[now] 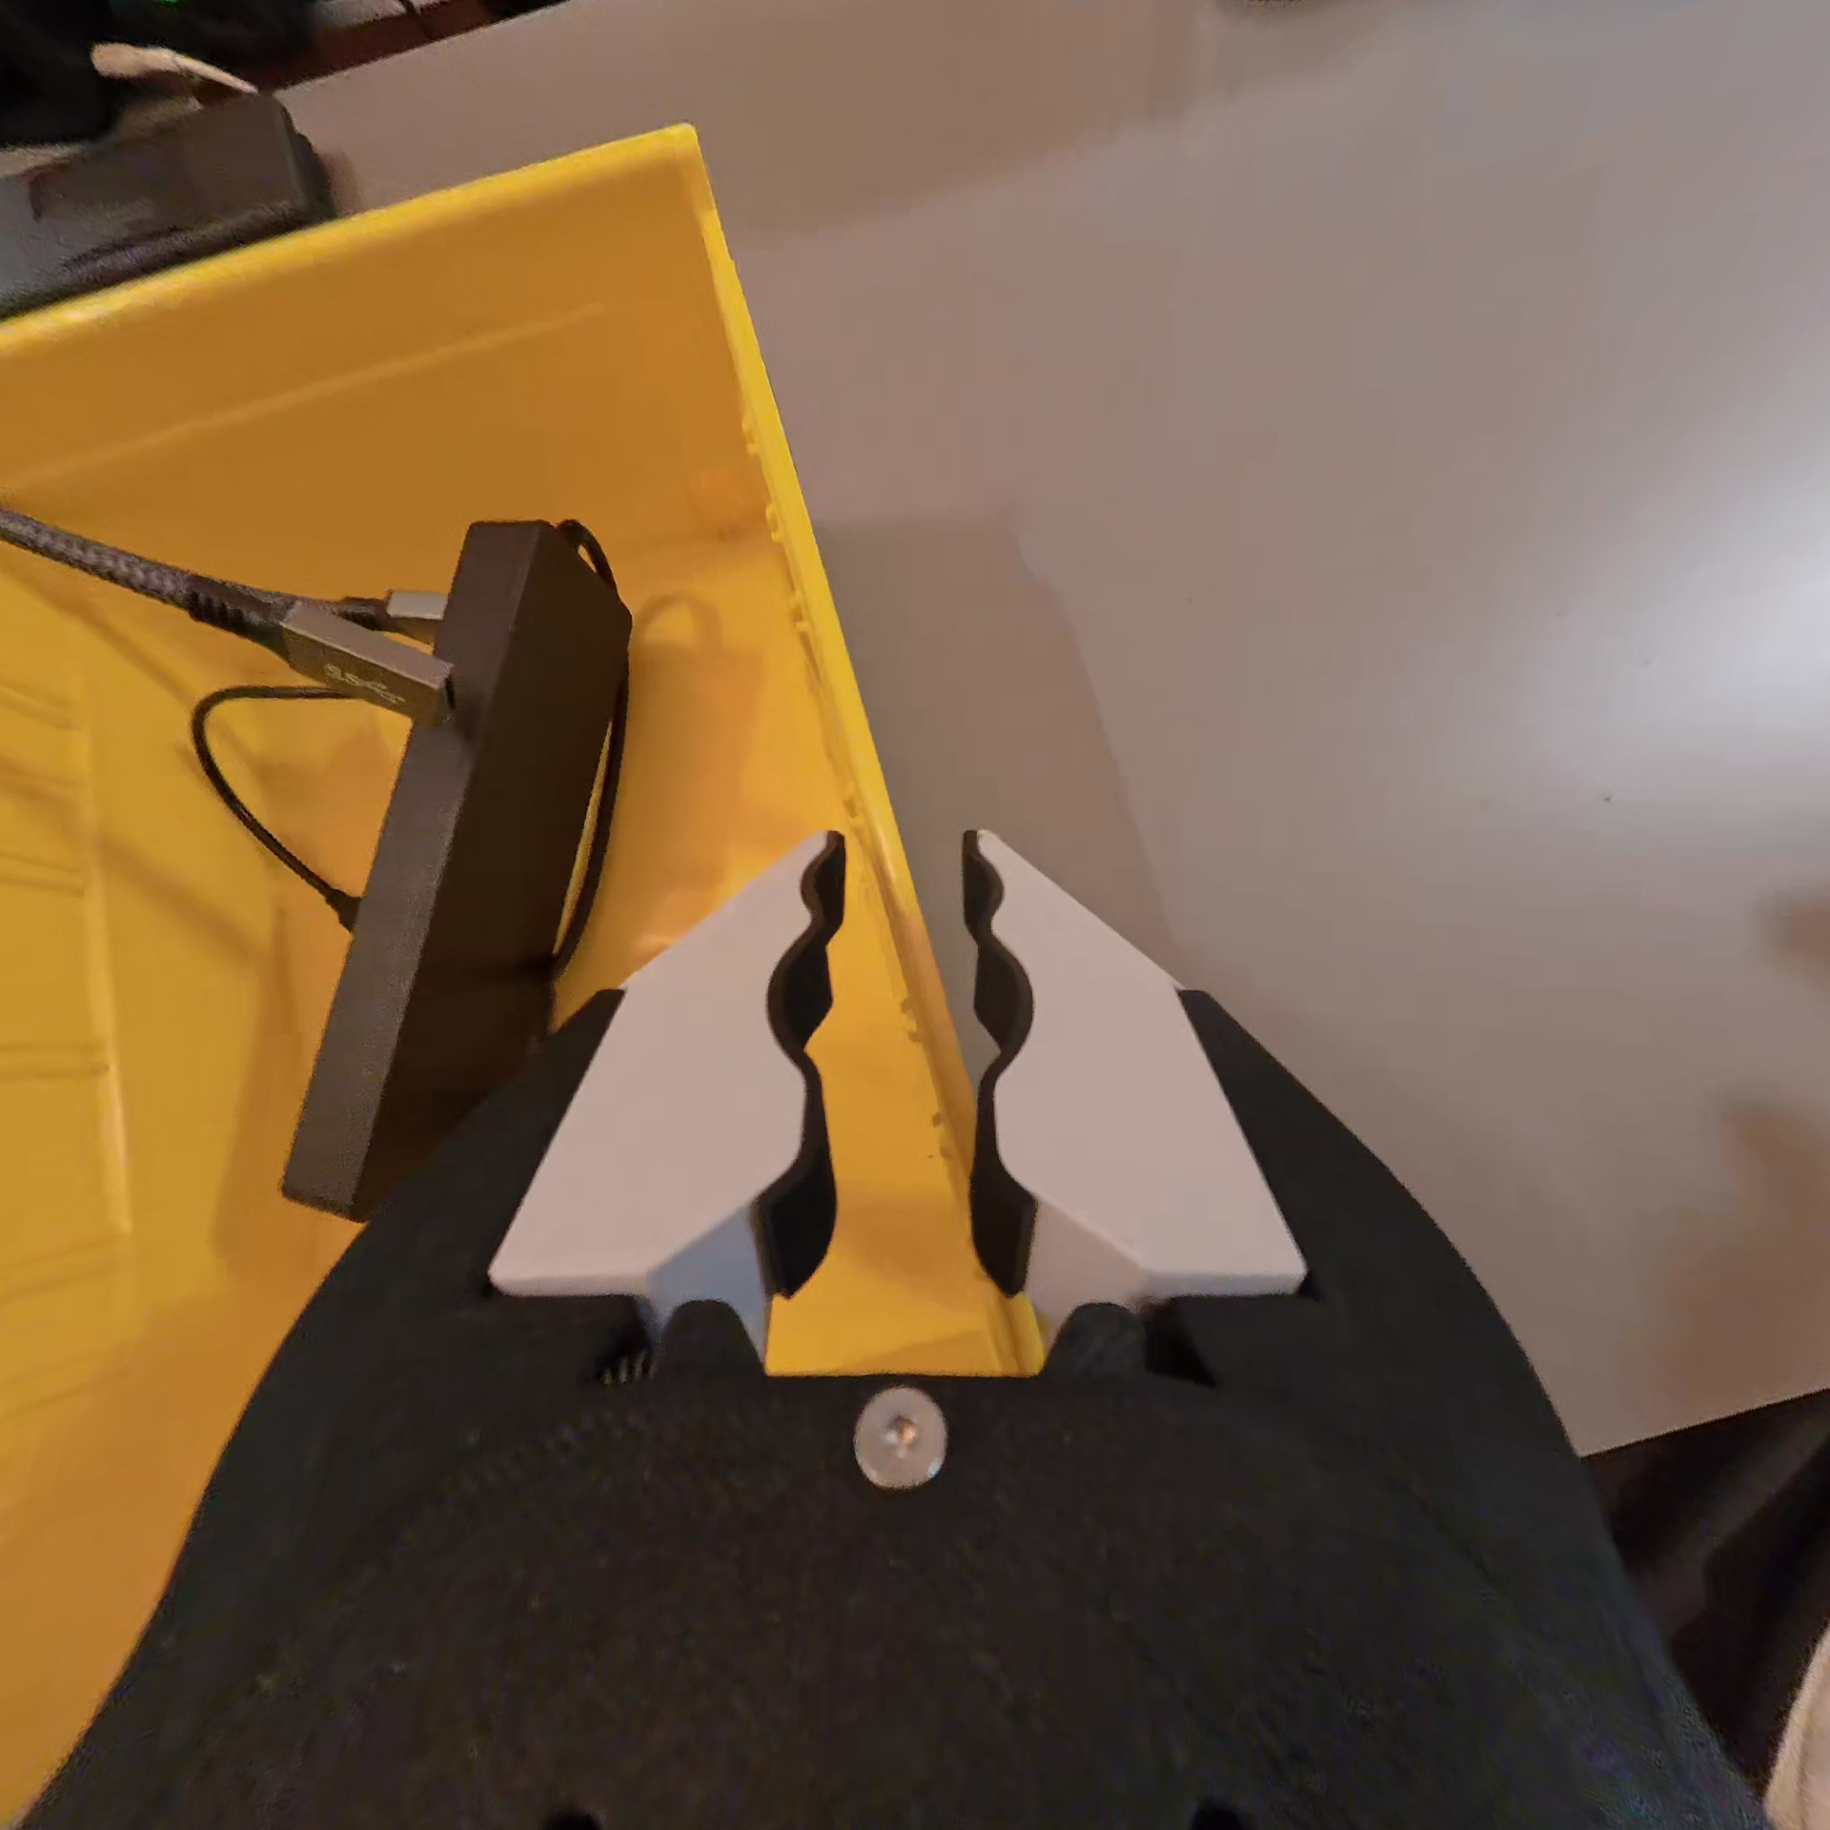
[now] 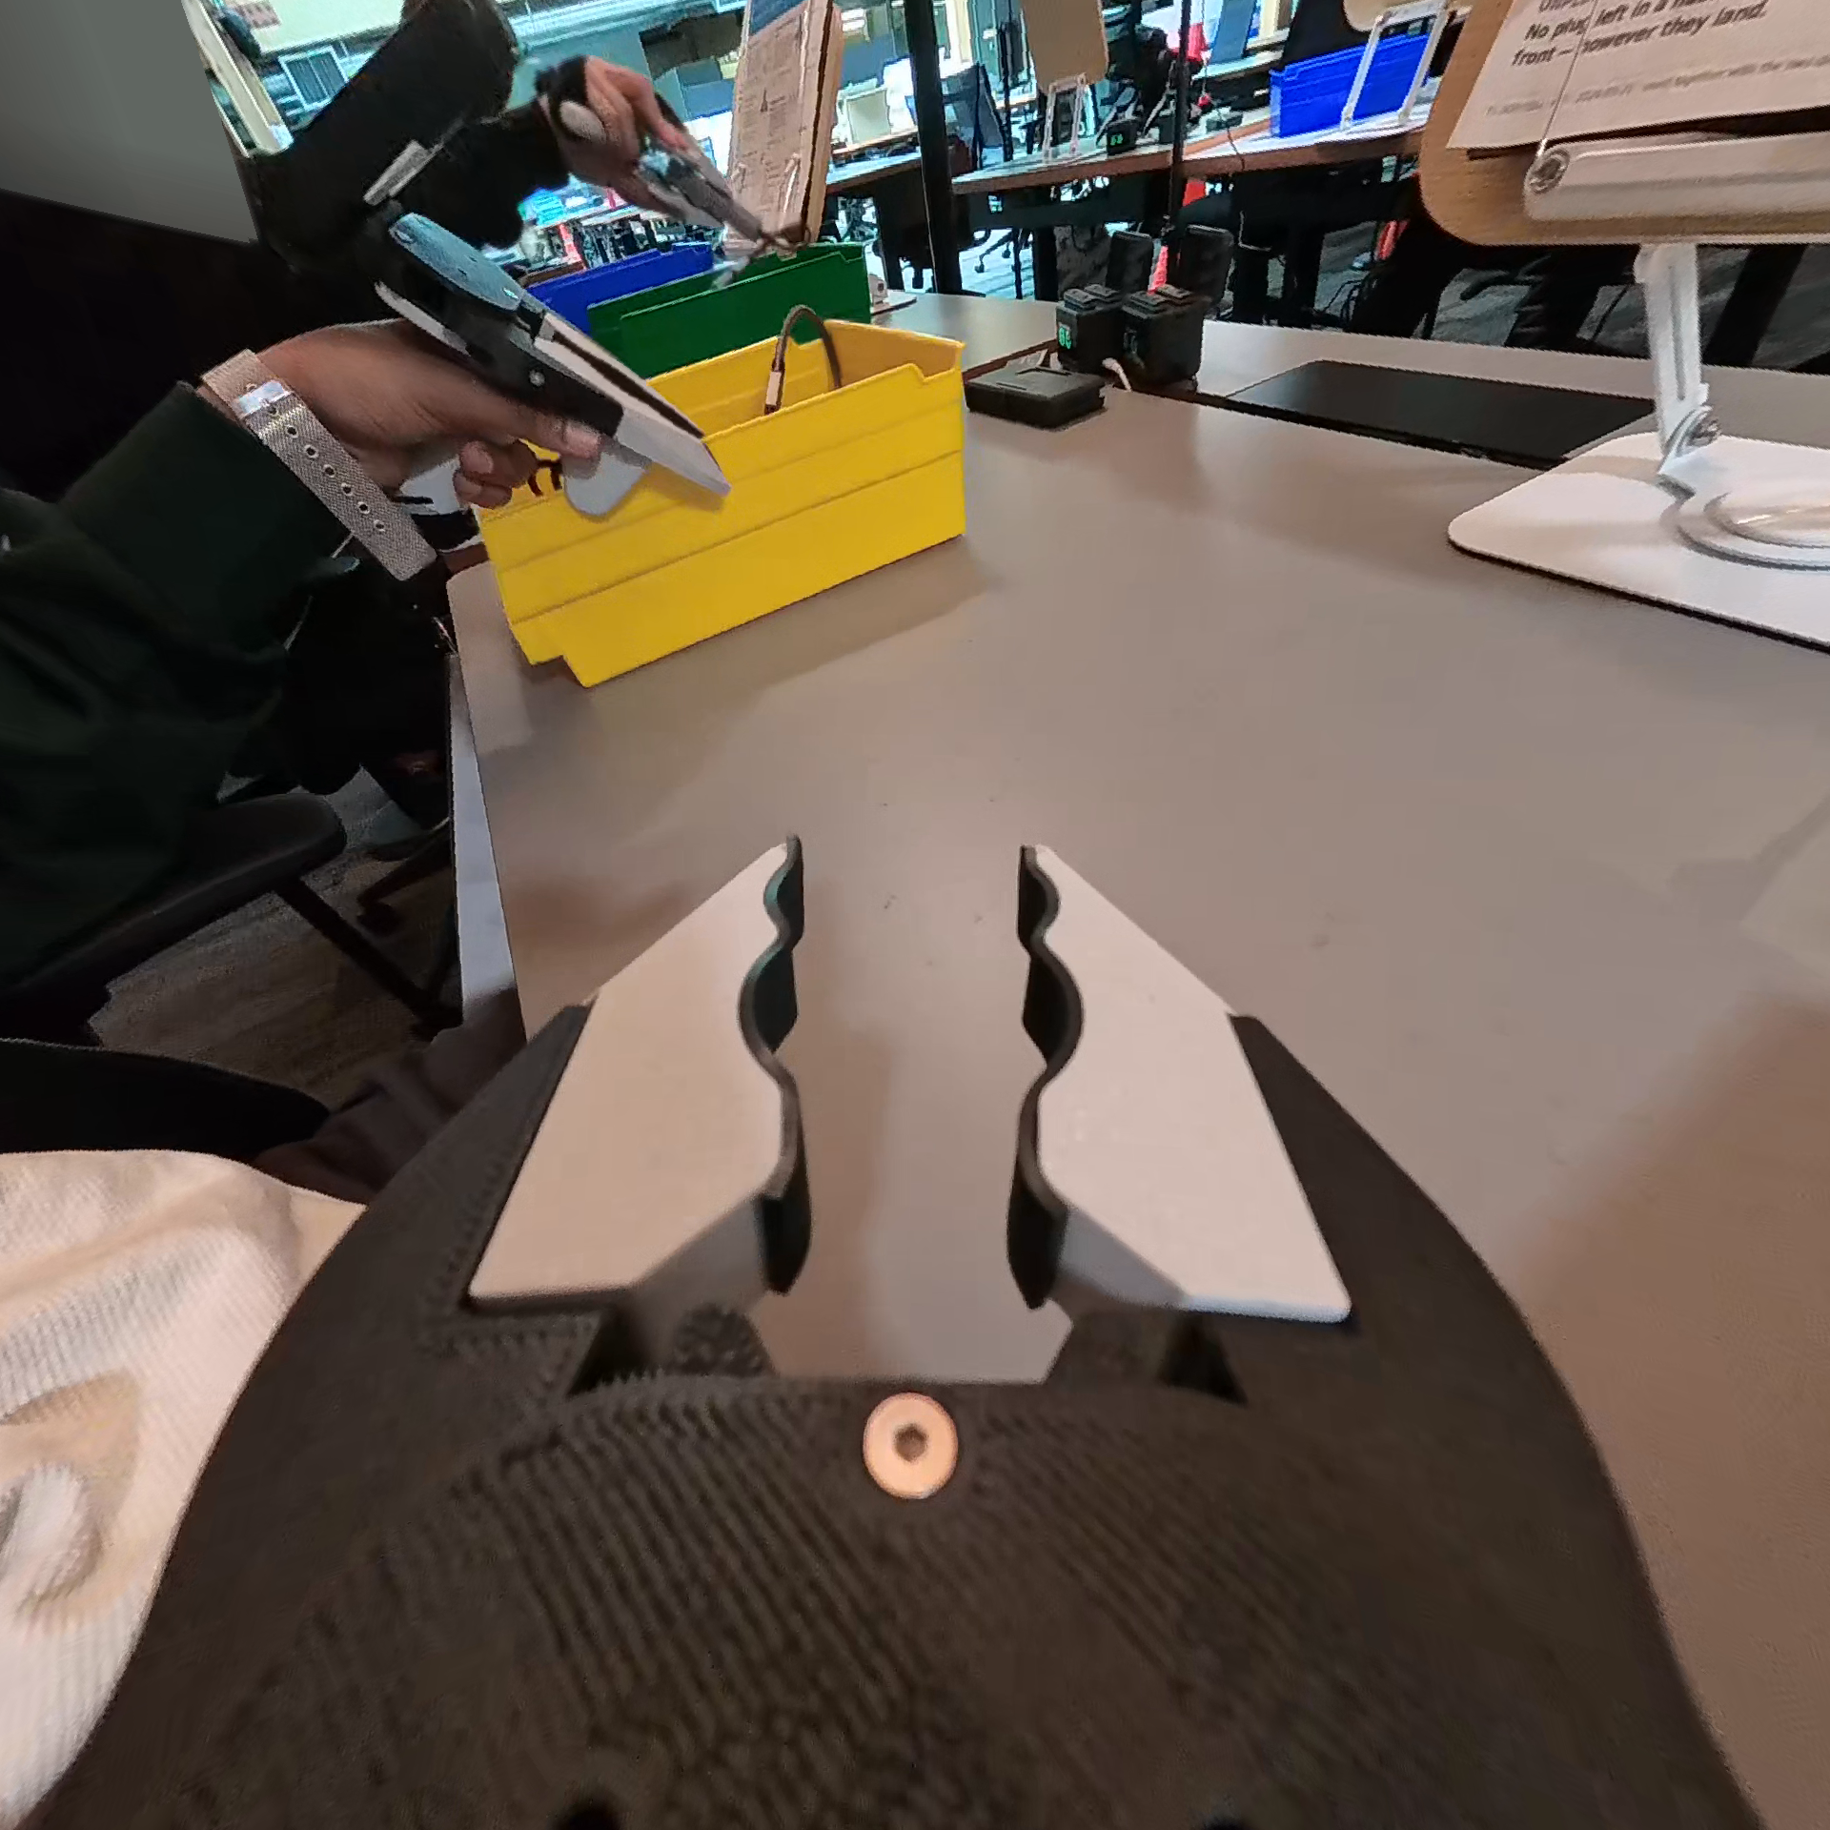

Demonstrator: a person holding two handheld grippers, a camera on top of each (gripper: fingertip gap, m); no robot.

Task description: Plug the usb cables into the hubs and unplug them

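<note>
A dark grey USB hub (image 1: 465,871) leans on edge inside a yellow bin (image 1: 396,396). Two braided grey cables end in metal plugs (image 1: 371,665) that sit in the hub's side; a thin black cord (image 1: 238,782) loops from its lower end. My left gripper (image 1: 903,842) is open and empty, its jaws straddling the bin's right wall, to the right of the hub. My right gripper (image 2: 909,854) is open and empty, low over the grey table (image 2: 1188,743). In the right wrist view the left gripper (image 2: 654,436) hovers at the yellow bin (image 2: 753,515), with a cable plug (image 2: 774,388) sticking up inside.
A green bin (image 2: 733,307) and a blue bin (image 2: 624,272) stand behind the yellow one. A white stand base (image 2: 1634,535), a black pad (image 2: 1436,406), a small black box (image 2: 1035,393) and chargers (image 2: 1119,332) sit at the back right. The table's left edge is near the bin.
</note>
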